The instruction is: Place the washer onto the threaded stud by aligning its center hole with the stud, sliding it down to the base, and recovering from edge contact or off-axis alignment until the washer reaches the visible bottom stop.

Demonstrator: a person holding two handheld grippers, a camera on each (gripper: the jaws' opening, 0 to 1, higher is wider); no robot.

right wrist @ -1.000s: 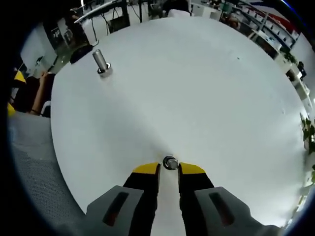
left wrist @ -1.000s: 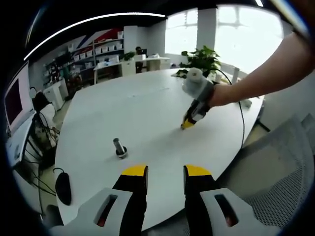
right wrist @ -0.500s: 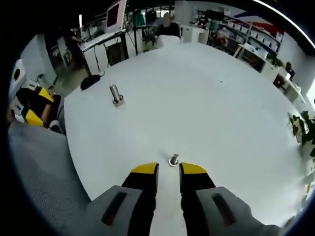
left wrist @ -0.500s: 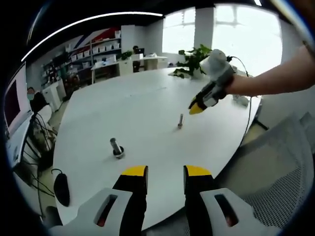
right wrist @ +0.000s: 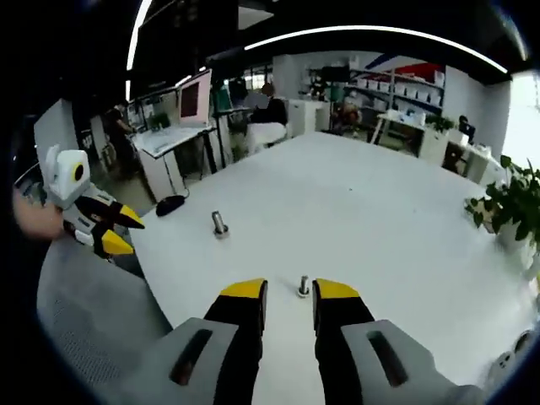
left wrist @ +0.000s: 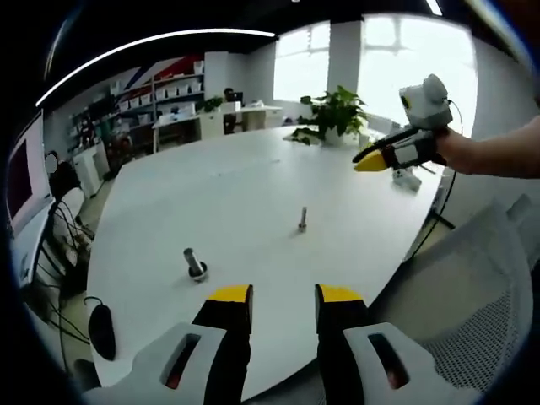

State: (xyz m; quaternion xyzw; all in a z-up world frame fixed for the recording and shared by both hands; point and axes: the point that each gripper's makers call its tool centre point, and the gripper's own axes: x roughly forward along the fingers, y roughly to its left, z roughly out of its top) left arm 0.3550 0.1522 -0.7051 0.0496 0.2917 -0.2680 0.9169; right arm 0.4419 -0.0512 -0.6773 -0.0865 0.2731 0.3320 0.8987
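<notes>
Right gripper [right wrist: 285, 295] empty; stud [right wrist: 219, 224] upright.

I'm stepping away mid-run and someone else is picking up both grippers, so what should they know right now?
Left gripper: open, holding nothing, low at the near edge of the white table.
Right gripper: open, holding nothing, raised in the air above the table's far side.
Things: a thin upright stud stands mid-table, in line with the right gripper's jaws in the right gripper view. A thicker stud stands apart from it, nearer the left gripper.
Done: neither gripper carries a washer. One may already sit at the thin stud's base, but it is too small to tell.
Left: look closely and confirm the washer is at the bottom stop.
</notes>
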